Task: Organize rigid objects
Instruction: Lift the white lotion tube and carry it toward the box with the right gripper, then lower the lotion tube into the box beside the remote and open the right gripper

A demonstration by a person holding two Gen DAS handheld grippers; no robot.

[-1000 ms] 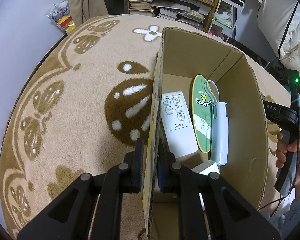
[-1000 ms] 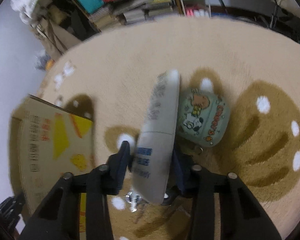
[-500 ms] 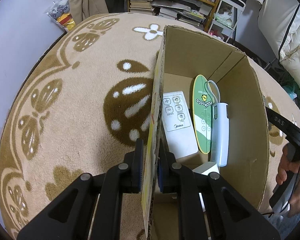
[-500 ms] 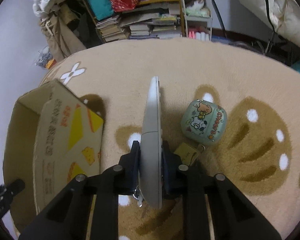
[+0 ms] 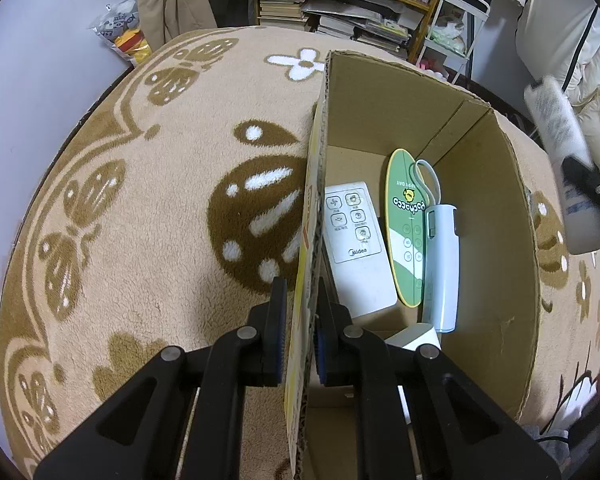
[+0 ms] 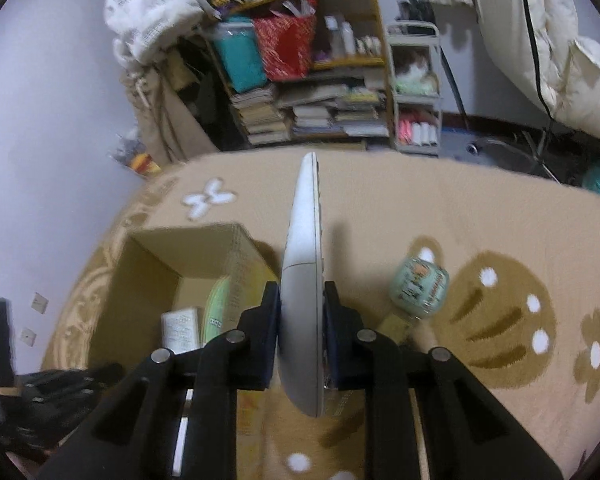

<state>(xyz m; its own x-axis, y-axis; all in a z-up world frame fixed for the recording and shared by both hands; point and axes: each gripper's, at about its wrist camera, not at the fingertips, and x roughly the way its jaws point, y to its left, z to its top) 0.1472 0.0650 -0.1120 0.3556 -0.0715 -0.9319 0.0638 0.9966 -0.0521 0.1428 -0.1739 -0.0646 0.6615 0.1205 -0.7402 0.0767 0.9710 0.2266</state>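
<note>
A plain brown cardboard box (image 5: 480, 184) sits on a beige carpet (image 5: 148, 240) patterned with brown butterflies and white flowers.

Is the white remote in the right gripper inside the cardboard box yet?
Out. The white remote is clamped in the right gripper, above the carpet beside the cardboard box.

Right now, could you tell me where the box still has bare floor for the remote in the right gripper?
Bare cardboard floor lies at the far end of the cardboard box, beyond the white Midea remote. The middle is crowded: that remote, the green oval remote and the pale blue device lie side by side.
</note>
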